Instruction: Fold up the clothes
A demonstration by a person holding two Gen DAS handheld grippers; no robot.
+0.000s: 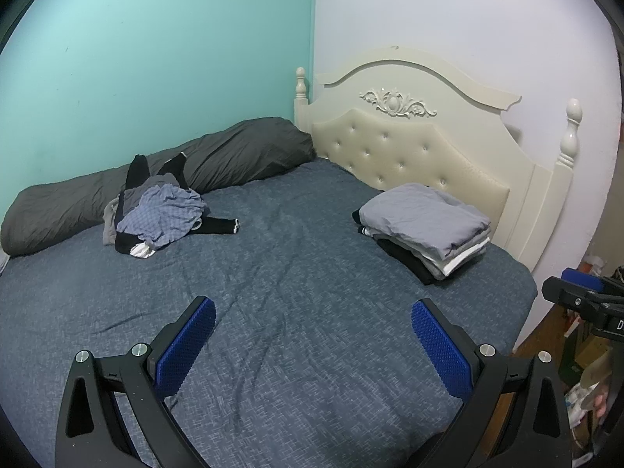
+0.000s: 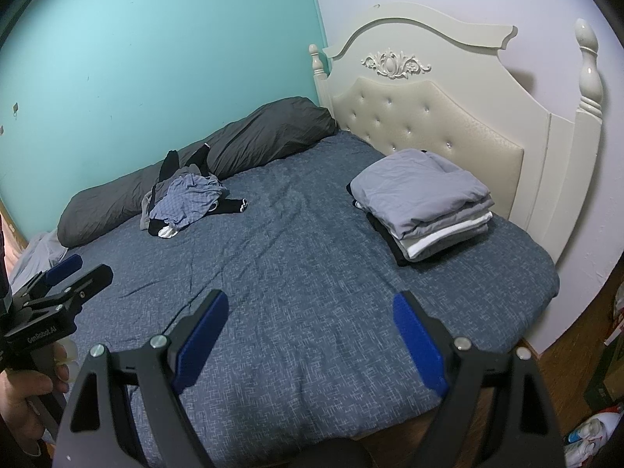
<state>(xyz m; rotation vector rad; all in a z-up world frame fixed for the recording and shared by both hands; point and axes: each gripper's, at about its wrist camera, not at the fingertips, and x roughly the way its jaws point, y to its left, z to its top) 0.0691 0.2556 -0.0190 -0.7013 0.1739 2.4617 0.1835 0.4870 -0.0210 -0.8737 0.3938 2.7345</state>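
Observation:
A heap of unfolded clothes (image 1: 160, 214) (image 2: 185, 204), blue checked cloth over black and grey pieces, lies at the far left of the bed against a long dark pillow. A neat stack of folded clothes (image 1: 427, 226) (image 2: 423, 202), grey on top, sits by the headboard at the right. My left gripper (image 1: 314, 312) hangs open over the near part of the blue sheet, holding nothing. My right gripper (image 2: 310, 308) is also open and empty above the sheet. Each gripper shows at the edge of the other's view: the right gripper (image 1: 585, 296) and the left gripper (image 2: 58, 284).
The blue bed sheet (image 1: 296, 273) (image 2: 296, 257) spreads wide between heap and stack. A dark grey pillow (image 1: 202, 163) runs along the teal wall. The cream headboard (image 1: 409, 144) (image 2: 429, 117) stands behind the stack. Boxes and clutter (image 2: 600, 390) crowd the wooden floor at the right.

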